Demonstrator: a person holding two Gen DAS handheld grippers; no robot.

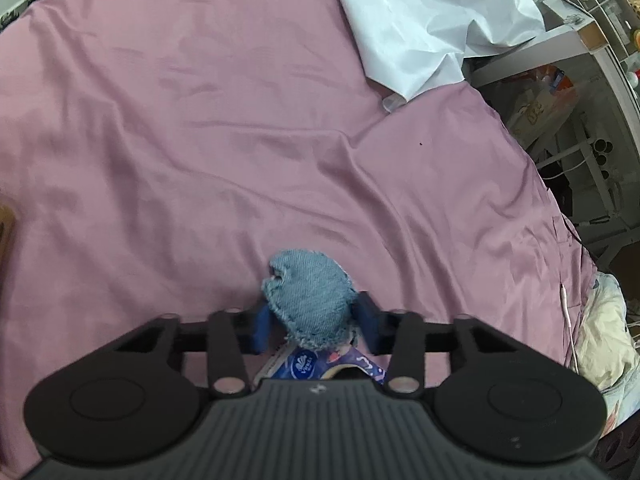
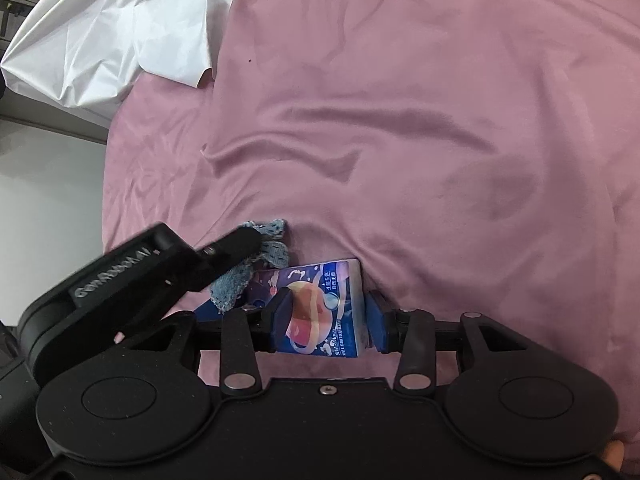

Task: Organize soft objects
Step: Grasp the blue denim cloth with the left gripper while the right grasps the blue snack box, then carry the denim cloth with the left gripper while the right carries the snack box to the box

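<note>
A frayed blue denim piece [image 1: 310, 300] sits bunched between the blue pads of my left gripper [image 1: 314, 320], which is shut on it just above the pink bedsheet [image 1: 200, 140]. Under the denim lies a blue and purple tissue pack [image 1: 316, 364]. In the right wrist view the same tissue pack [image 2: 324, 308] stands on edge on the sheet, and my right gripper [image 2: 332, 318] is shut on its two sides. The left gripper's black frame [image 2: 132, 280] reaches in from the left, with the denim piece [image 2: 244, 276] hanging at its tip and touching the pack's left end.
A crumpled white cloth [image 1: 420, 20] lies at the bed's far corner, also seen as the white cloth [image 2: 100, 28]. Past the bed's right edge are cluttered shelves [image 1: 592, 40], a cream quilt [image 1: 604, 340] and a white cable [image 1: 568, 320]. Pale floor [image 2: 48, 200] borders the bed.
</note>
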